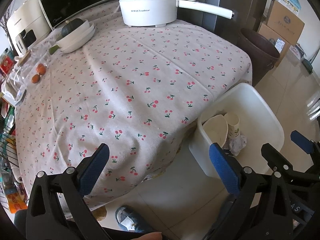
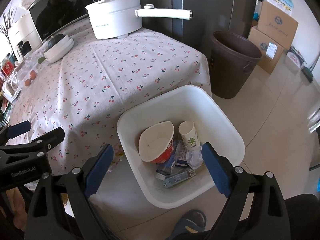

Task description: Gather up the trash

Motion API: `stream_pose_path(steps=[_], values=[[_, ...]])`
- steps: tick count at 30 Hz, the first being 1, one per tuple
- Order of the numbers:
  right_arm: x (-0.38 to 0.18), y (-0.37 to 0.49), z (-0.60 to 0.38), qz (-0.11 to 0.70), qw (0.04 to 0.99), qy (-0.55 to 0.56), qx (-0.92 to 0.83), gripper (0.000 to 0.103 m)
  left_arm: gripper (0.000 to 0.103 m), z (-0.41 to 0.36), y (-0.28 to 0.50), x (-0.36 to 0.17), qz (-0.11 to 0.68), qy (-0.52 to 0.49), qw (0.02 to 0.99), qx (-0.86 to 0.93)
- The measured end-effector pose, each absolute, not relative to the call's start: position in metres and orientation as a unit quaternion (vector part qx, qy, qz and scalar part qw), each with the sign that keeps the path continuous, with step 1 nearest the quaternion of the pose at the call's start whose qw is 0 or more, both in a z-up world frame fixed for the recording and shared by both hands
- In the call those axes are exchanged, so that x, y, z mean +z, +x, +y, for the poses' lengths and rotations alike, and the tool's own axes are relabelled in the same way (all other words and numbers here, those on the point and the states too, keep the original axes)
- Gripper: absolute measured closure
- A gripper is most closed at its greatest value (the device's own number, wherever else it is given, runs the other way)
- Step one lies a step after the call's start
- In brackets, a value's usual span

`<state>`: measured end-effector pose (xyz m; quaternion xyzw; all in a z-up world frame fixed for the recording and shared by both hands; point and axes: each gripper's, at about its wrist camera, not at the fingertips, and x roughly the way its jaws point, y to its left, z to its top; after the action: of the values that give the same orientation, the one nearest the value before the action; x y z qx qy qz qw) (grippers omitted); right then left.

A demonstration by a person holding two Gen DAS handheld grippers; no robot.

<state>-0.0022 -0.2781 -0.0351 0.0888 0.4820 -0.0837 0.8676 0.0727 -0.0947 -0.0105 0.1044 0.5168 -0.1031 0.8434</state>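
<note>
A white plastic bin (image 2: 224,118) stands on the floor beside the table's corner; it also shows in the left wrist view (image 1: 260,108). Inside lie a squashed noodle bowl (image 2: 156,140), a paper cup (image 2: 189,136), crumpled paper (image 2: 193,157) and flat wrappers (image 2: 176,175). My right gripper (image 2: 158,165) is open and empty, held above the bin's near side. My left gripper (image 1: 160,167) is open and empty, above the near edge of the cherry-print tablecloth (image 1: 130,84). The right gripper's fingers (image 1: 302,142) show in the left wrist view.
On the table stand a white electric pot (image 1: 148,6), stacked white bowls with a dark squash (image 1: 78,34) and small oranges (image 1: 39,73). A microwave (image 1: 60,2) sits behind. A brown bucket (image 2: 232,64) and cardboard boxes (image 2: 274,34) stand on the tiled floor.
</note>
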Motion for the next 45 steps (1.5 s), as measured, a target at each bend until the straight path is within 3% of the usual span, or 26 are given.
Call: stream_pose_path(steps=[45], values=[[-0.0374, -0.002, -0.2758, 0.485, 0.867, 0.083, -0.079, 0.016, 0.007, -0.0938, 0.0736, -0.012, 0.522, 0.098, 0.842, -0.094]])
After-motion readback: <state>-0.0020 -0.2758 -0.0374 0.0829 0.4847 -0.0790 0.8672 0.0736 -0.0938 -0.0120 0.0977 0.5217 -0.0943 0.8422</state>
